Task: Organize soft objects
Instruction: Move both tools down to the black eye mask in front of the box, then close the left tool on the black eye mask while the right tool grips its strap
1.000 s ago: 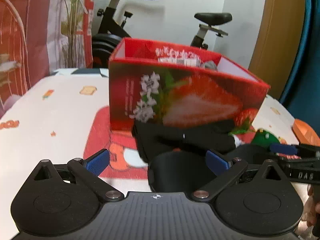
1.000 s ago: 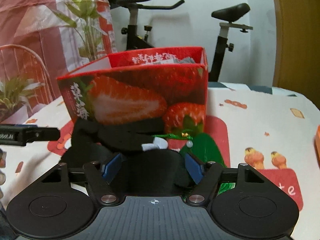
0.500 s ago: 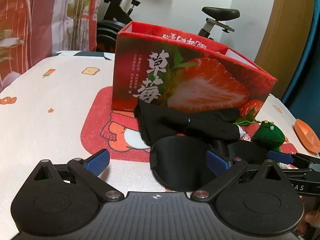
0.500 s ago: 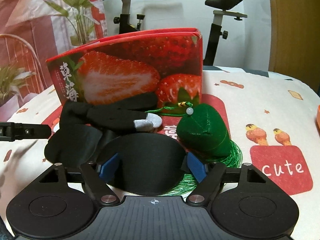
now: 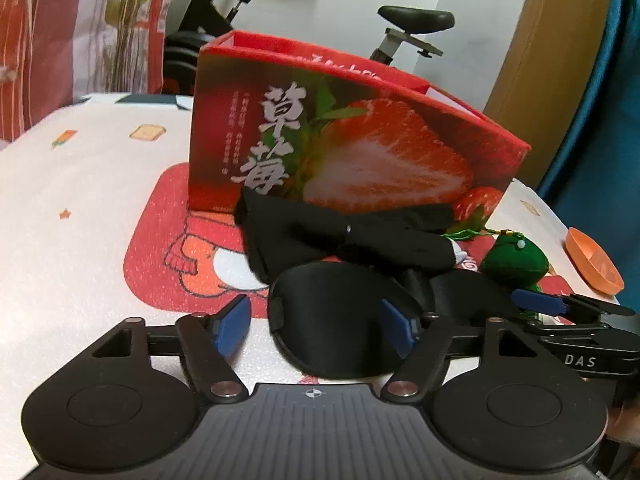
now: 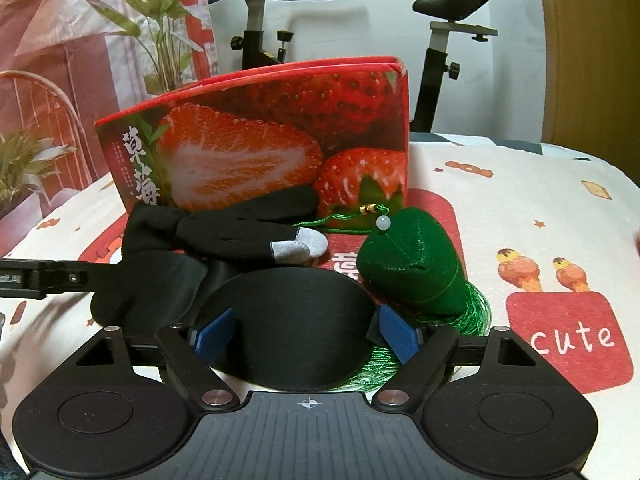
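A black eye mask (image 5: 340, 320) (image 6: 296, 320) lies on the table in front of a red strawberry box (image 5: 352, 148) (image 6: 260, 152). A black glove with grey fingertips (image 6: 240, 232) (image 5: 360, 240) rests against the box's foot. A green plush pouch with a bead and tassel (image 6: 412, 264) (image 5: 514, 260) sits right of it. My left gripper (image 5: 316, 328) is open, straddling the mask's left lobe. My right gripper (image 6: 306, 336) is open, straddling the mask's right lobe, and it shows at the right in the left wrist view (image 5: 536, 304).
The table wears a white cloth with red cartoon patches (image 6: 568, 336). An orange dish (image 5: 596, 260) sits at the far right edge. An exercise bike (image 6: 440, 40) and a potted plant (image 6: 160, 40) stand behind the table.
Both grippers have dropped lower and closer to the table, so the box's inside is out of sight. The mask now lies between the open fingers of each.
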The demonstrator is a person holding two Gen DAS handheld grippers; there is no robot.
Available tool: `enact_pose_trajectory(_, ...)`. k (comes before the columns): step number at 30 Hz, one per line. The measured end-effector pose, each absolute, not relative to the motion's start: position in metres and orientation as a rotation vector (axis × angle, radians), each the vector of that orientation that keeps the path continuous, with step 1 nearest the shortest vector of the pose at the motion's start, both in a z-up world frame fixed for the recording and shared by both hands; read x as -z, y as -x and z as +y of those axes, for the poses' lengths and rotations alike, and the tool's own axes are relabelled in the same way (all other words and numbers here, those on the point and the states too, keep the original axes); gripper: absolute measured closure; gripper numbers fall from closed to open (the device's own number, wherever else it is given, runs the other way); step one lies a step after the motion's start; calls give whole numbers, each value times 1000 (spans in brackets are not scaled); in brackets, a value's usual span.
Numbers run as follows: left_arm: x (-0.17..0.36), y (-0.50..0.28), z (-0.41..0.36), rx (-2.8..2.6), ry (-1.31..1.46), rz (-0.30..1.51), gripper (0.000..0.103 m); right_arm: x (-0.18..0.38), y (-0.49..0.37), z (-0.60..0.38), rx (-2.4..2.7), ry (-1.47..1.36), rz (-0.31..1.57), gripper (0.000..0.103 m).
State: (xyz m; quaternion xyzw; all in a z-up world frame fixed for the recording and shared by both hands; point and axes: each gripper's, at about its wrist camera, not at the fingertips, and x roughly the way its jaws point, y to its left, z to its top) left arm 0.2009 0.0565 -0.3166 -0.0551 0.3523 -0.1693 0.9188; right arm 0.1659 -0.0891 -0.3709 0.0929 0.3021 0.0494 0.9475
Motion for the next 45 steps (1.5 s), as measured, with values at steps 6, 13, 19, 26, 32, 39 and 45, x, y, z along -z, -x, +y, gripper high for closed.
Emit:
enact_pose_trajectory(6, 321, -203, 55, 352, 103, 725, 35, 371, -166, -90, -100, -198, 612, 24)
enact_pose_trajectory(13, 322, -198, 41, 344, -28, 716, 33, 371, -166, -90, -101, -195, 613, 24)
enact_pose_trajectory(19, 321, -201, 40, 340, -17, 728, 32, 371, -167, -89, -101, -193, 612, 23)
enact_pose_trajectory(26, 319, -203, 41, 349, 23, 743, 32, 372, -169, -85, -108, -156, 626, 19)
enact_pose_trajectory(32, 318, -200, 45, 379, 61, 746, 34, 371, -169, -78, -117, -106, 636, 21)
enact_pose_trajectory(39, 318, -196, 63, 387, 126, 757, 34, 366, -171, -62, -167, -29, 664, 26)
enact_pose_trajectory(45, 316, -195, 77, 351, 162, 778, 34, 356, -173, -43, -219, -5, 670, 32)
